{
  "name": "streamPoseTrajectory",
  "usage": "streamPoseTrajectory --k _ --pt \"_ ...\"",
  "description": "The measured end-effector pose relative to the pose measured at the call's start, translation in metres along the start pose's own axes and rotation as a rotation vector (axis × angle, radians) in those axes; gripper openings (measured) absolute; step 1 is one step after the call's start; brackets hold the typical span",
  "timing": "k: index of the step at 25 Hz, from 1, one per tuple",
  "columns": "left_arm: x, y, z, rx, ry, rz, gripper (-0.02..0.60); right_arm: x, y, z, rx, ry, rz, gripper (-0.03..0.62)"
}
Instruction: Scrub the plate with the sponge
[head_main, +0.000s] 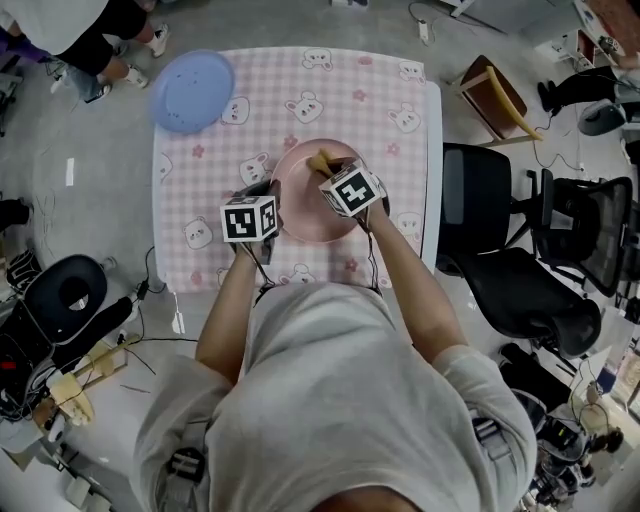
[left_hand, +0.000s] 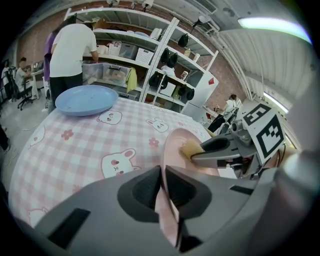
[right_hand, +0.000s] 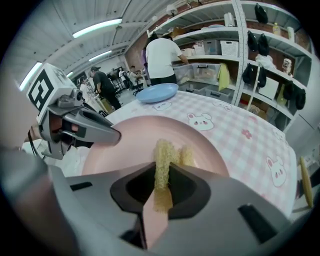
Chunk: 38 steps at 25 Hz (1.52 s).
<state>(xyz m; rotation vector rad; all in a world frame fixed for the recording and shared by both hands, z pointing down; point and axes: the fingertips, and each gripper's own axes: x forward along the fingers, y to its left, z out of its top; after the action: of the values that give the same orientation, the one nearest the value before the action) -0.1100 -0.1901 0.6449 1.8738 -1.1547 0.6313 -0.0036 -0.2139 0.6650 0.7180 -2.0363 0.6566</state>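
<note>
Left gripper clamped tight on near-left rim of pink plate. Right gripper pinching yellow sponge, sponge tip against plate's inner face. Plate close to near edge of pink checked tablecloth, mid-width. Bare cloth beyond and to right. Blue plate at far-left corner.

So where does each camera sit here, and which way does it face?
Head view: on the person's head, facing steeply down at the round pink plate on the pink checked tablecloth; forearms and torso show.
Left gripper view: on the left hand-held gripper, looking along jaws shut on the plate's rim; the right hand-held gripper shows ahead.
Right gripper view: on the right hand-held gripper, looking along jaws shut on the yellow sponge; the left one shows left.
Shared: both gripper views show the round blue plate and shelves.
</note>
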Motion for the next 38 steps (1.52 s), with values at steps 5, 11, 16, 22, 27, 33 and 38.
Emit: streamPoseTrajectory --k 5,11,16,22,27,33,38 --pt "0.003 0.003 -0.003 -0.006 0.012 0.005 0.031 0.01 0.039 0.006 -0.093 0.002 0.092 0.066" --pt "0.005 0.008 -0.003 0.002 0.012 0.004 0.029 0.02 0.076 0.001 -0.203 0.016 0.173 0.066" --pt "0.007 0.011 -0.011 -0.027 0.032 0.013 0.029 0.017 0.095 -0.015 -0.262 0.065 0.203 0.066" --pt "0.01 0.02 -0.019 -0.07 0.04 0.012 0.028 0.018 0.11 -0.038 -0.32 0.129 0.229 0.066" --pt "0.01 0.021 -0.02 -0.074 0.039 0.01 0.028 0.01 0.11 -0.058 -0.334 0.171 0.251 0.066" --pt "0.01 0.02 -0.019 -0.068 0.039 0.007 0.028 0.0 0.09 -0.077 -0.281 0.19 0.229 0.066" --pt "0.011 0.019 -0.021 -0.072 0.04 0.005 0.028 -0.007 0.066 -0.087 -0.226 0.206 0.201 0.066"
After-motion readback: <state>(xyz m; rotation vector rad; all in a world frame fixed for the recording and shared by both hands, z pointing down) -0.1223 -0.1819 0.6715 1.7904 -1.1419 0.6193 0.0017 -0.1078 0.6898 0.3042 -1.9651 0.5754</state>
